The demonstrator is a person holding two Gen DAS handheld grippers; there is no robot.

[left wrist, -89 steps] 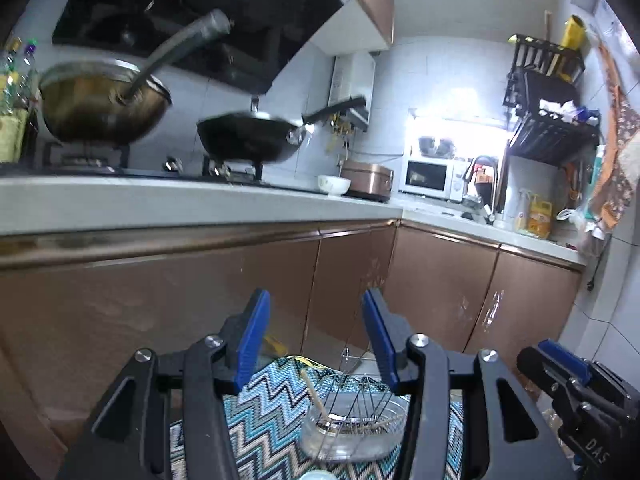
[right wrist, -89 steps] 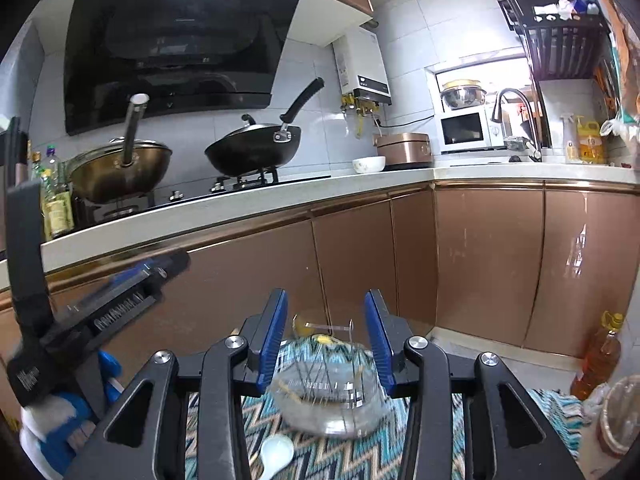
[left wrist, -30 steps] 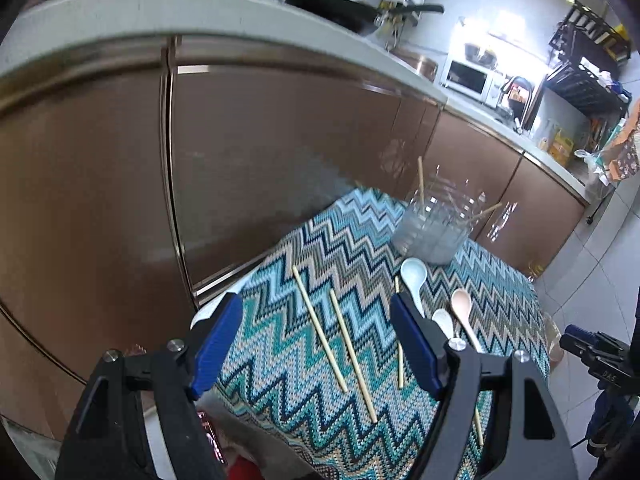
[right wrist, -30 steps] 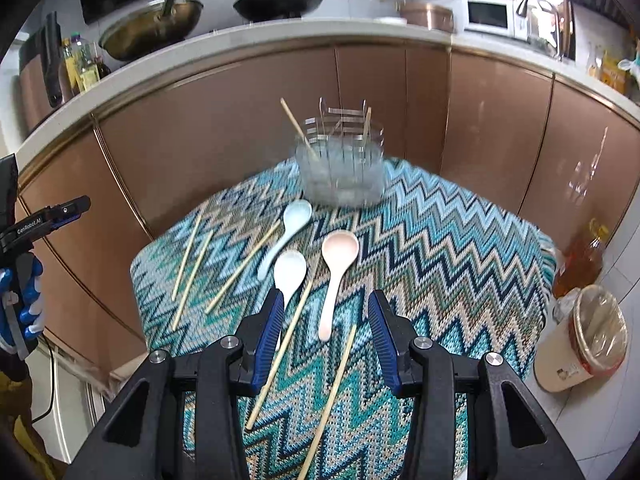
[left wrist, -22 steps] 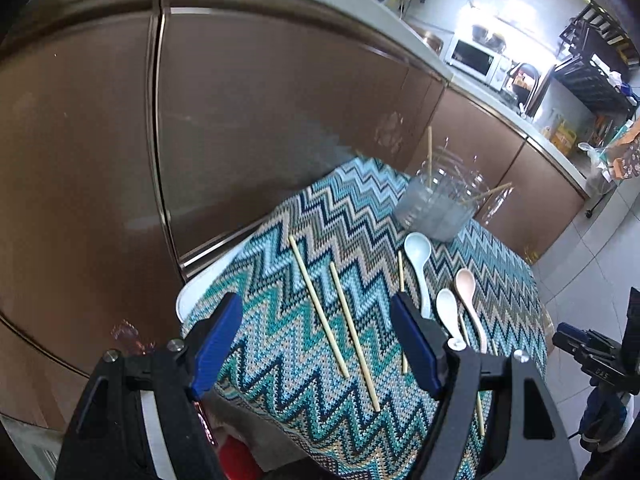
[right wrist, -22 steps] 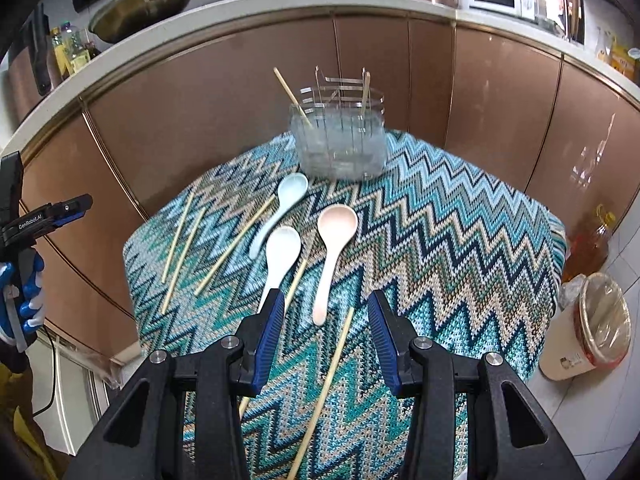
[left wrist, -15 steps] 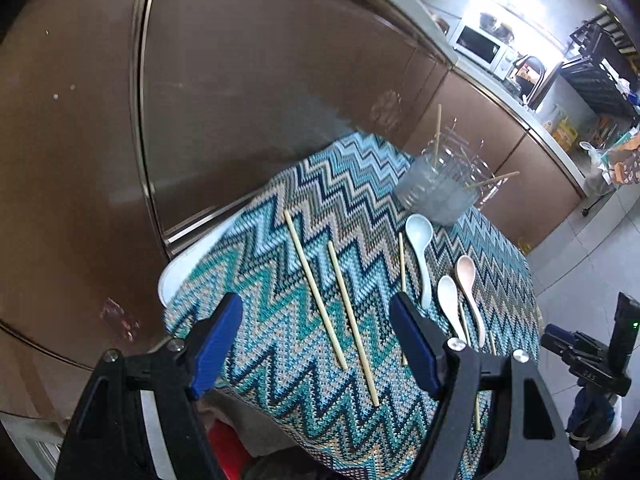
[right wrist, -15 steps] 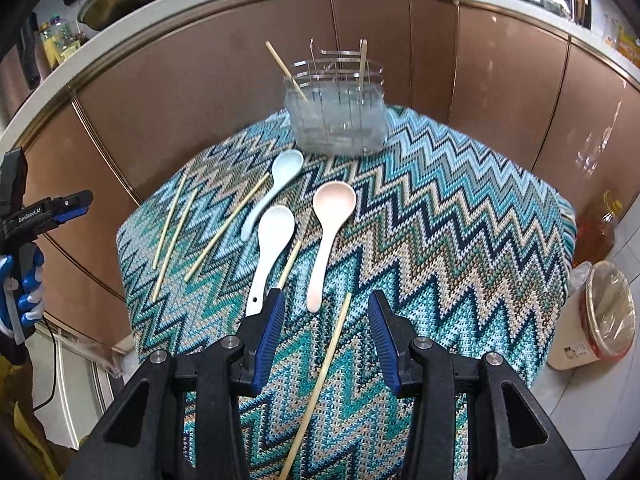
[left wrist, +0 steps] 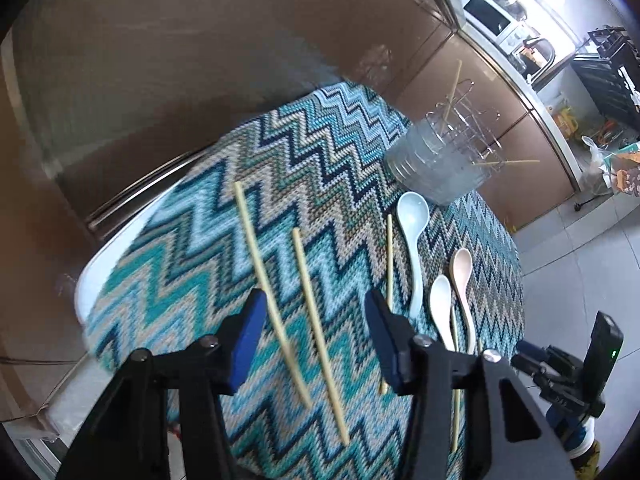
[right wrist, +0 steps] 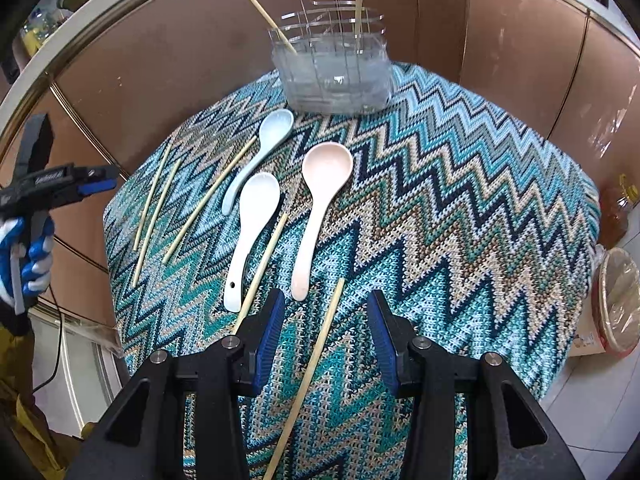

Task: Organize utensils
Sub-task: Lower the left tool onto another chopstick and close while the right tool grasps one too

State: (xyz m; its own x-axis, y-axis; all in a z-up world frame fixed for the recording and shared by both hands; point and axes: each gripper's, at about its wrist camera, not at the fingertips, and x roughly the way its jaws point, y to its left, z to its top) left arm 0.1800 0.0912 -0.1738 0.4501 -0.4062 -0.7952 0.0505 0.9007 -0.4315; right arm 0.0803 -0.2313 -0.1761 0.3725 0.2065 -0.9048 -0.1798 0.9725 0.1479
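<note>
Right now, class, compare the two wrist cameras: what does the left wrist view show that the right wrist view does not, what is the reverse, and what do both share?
Only the left wrist view shows the microwave and the black rack. Only the right wrist view shows the lined bin and the oil bottle. Both show the zigzag cloth, the clear holder with two chopsticks standing in it, three spoons, including the pink spoon, and loose chopsticks. Both grippers are open and hold nothing: the left gripper, whose jaws have just been closing, and the right gripper.

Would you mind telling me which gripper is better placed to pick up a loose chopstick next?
Probably the right gripper: one pale wooden chopstick runs alone between its open jaws. The left gripper, whose jaws have just been closing, straddles two pale chopsticks lying side by side, so a clean single grasp looks harder.
</note>
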